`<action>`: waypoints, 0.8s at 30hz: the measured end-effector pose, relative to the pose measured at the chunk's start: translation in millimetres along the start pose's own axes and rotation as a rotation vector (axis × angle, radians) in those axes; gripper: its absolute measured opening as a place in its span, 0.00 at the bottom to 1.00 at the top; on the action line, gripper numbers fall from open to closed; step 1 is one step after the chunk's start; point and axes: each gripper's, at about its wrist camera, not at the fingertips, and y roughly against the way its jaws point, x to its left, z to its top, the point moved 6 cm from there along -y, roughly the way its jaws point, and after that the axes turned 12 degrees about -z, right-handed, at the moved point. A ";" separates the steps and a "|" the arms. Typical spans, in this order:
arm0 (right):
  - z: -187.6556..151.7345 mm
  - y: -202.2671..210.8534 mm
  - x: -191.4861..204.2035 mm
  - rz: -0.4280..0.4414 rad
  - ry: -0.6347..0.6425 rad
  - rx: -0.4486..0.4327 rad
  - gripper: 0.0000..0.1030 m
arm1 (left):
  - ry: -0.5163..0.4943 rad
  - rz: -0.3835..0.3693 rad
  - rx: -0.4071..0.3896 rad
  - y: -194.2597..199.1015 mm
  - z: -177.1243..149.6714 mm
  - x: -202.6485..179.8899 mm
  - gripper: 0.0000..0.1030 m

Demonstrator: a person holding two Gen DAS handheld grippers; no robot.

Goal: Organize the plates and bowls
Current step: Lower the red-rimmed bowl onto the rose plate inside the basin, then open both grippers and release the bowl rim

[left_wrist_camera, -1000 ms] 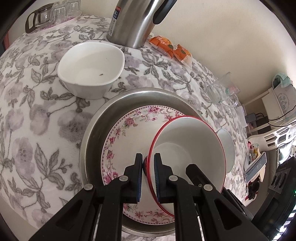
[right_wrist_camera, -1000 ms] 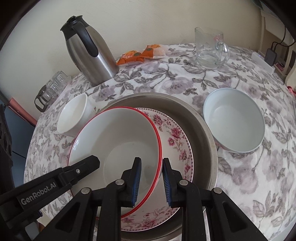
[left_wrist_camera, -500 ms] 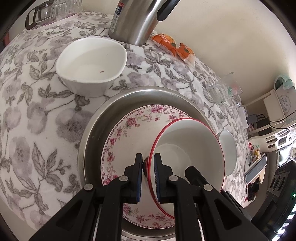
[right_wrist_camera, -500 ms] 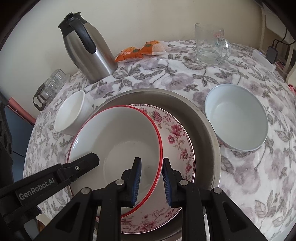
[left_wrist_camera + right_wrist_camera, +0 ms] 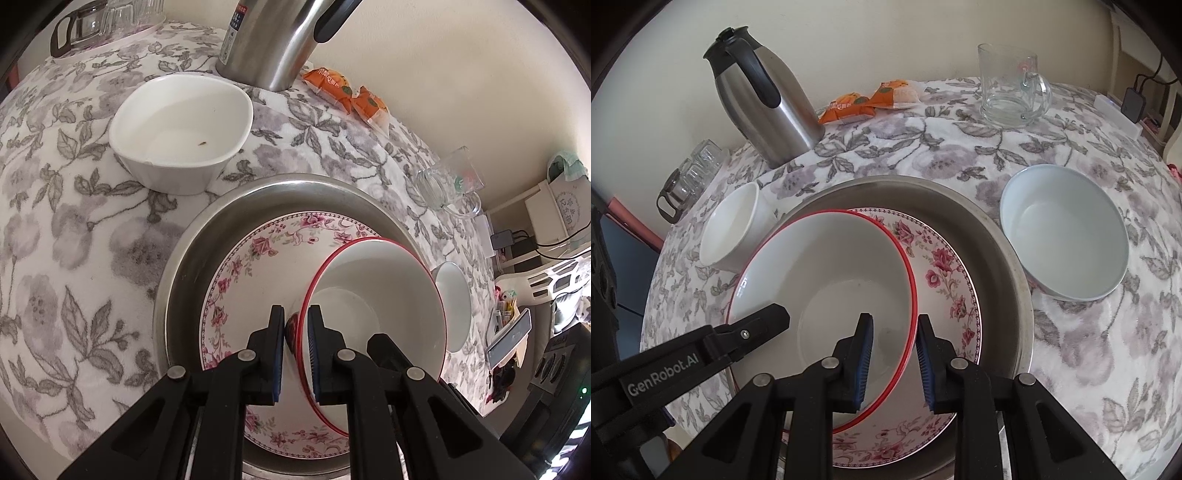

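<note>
A white bowl with a red rim [image 5: 388,295] leans tilted on the floral plate [image 5: 266,251], which lies in a steel basin [image 5: 229,214]. My left gripper [image 5: 295,332] is shut on the bowl's near rim, one pad inside and one outside. In the right wrist view the same bowl [image 5: 820,266] fills the left half of the basin [image 5: 997,236]. My right gripper [image 5: 894,343] straddles the bowl's right rim and its jaws are opening; a gap shows between the inner pad and the bowl wall. The left gripper's finger [image 5: 738,332] reaches in from the left.
A white squarish bowl [image 5: 181,122] stands left of the basin and a pale blue bowl [image 5: 1063,236] to its right. At the back are a steel jug [image 5: 764,103], orange packets [image 5: 871,99], a glass mug [image 5: 1008,88] and small glasses [image 5: 690,177].
The right gripper's jaws have parted slightly around the bowl's rim. Both hands and the bowl have barely shifted.
</note>
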 end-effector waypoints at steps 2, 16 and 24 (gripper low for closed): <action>0.2 0.1 0.1 -0.002 0.004 0.000 0.26 | -0.002 0.002 0.000 -0.1 -0.2 -0.1 0.10; 11.4 26.9 -7.5 -0.009 0.002 -0.055 0.26 | -0.001 -0.013 0.004 8.8 1.8 -0.8 0.15; 20.3 54.6 -9.7 -0.028 0.011 -0.112 0.32 | -0.014 -0.005 -0.035 28.6 7.1 -5.1 0.38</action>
